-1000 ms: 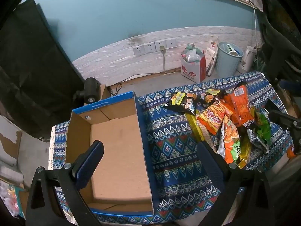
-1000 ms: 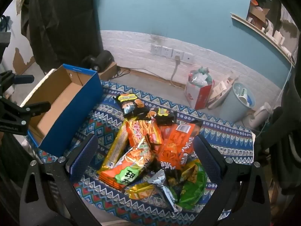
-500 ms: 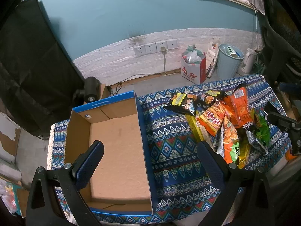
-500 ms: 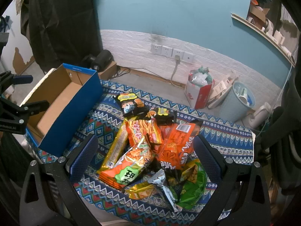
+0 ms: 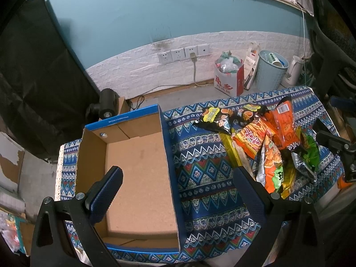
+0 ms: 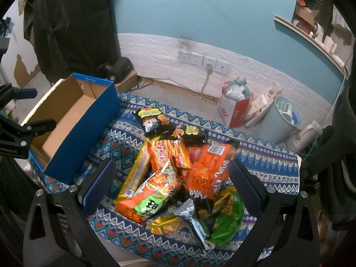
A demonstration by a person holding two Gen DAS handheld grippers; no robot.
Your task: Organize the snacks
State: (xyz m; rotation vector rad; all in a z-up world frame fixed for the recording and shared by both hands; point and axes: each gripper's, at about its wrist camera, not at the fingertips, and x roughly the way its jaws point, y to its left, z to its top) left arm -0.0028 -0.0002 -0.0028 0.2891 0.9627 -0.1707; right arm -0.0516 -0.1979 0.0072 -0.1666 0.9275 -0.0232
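The cardboard box (image 5: 138,178) is sitting open and empty on the patterned cloth (image 5: 207,178) covering the desk, and it is serving as the landmark. The left claw (image 5: 178,189) is hovering above the box's right wall with its jaws spread wide and holding nothing. The snack packets (image 6: 178,173) are lying in an overlapping pile to the right of the box, apart from it. The right claw (image 6: 171,187) is hovering over that pile, jaws spread wide and gripping nothing. A black packet (image 6: 153,120) is lying at the far edge of the pile, nearest the box. A green packet (image 6: 224,218) is lying farthest from the box.
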